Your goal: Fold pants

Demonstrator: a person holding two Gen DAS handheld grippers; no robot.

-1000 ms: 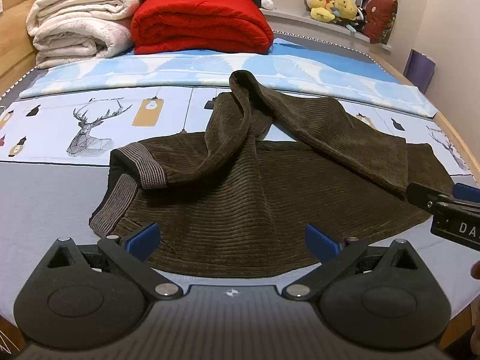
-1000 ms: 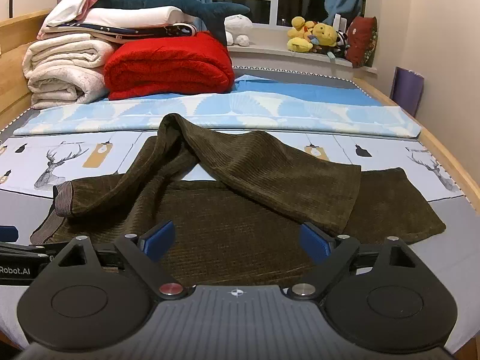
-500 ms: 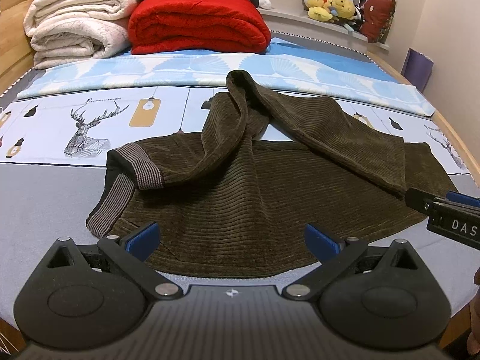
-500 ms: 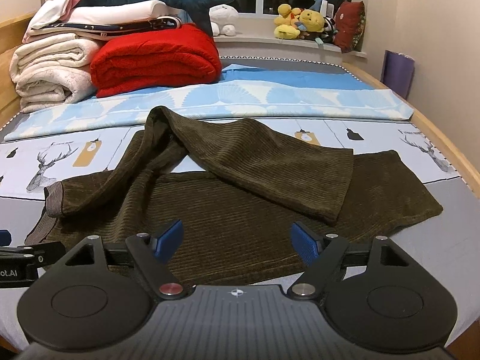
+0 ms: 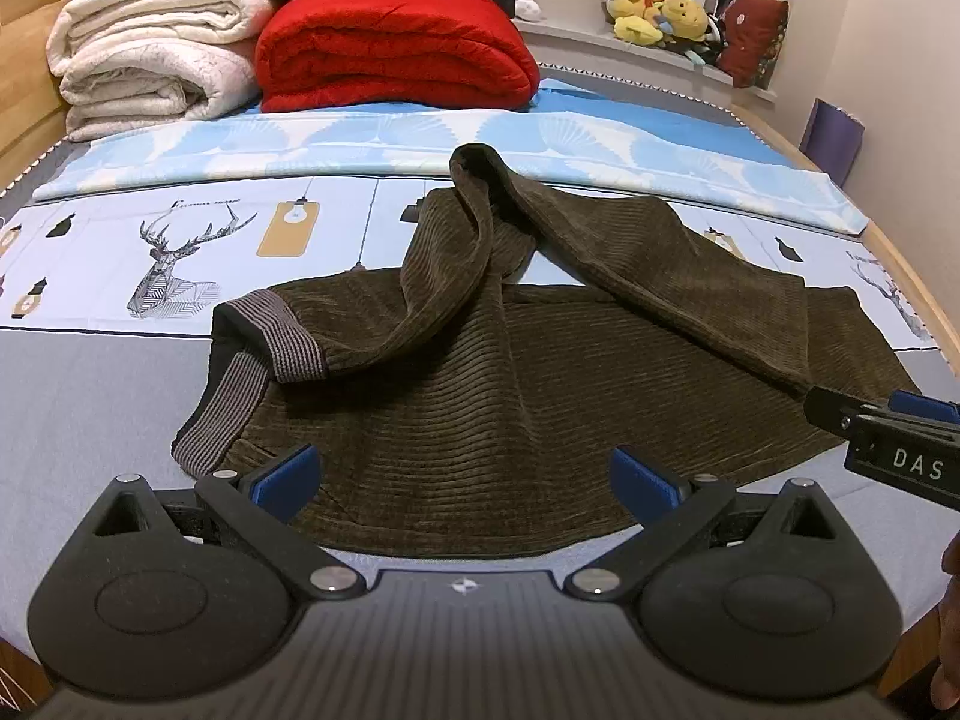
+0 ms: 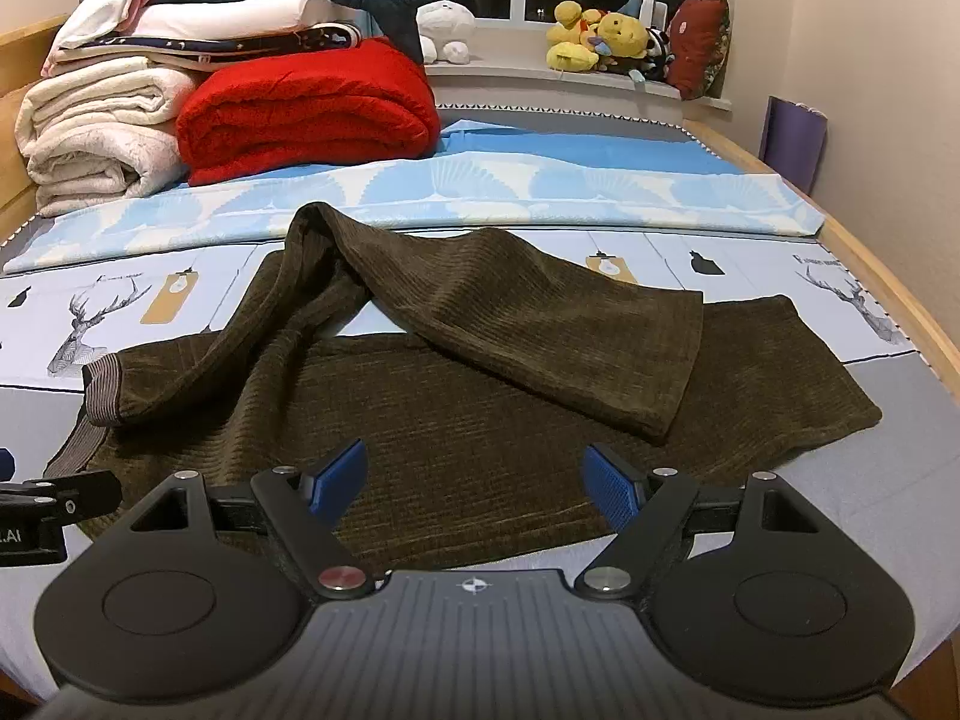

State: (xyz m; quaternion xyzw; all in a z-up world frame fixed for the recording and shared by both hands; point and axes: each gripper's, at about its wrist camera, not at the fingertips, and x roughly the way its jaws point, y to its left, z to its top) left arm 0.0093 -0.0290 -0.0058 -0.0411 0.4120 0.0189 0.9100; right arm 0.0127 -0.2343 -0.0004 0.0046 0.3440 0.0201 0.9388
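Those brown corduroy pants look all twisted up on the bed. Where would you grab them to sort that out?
Probably the hem of the upper leg, which lies diagonally over the rest of the pants. Its cuff end lies loose on top with a free edge, so the open right gripper could come at it from the near side, pinch the corner and lift it clear.

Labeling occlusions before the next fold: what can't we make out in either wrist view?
- Pants near hem: left wrist view, hidden behind the left gripper body.
- Right gripper: left wrist view, cut off by the right edge.
- Lower pant leg: both views, partly covered by the upper leg.
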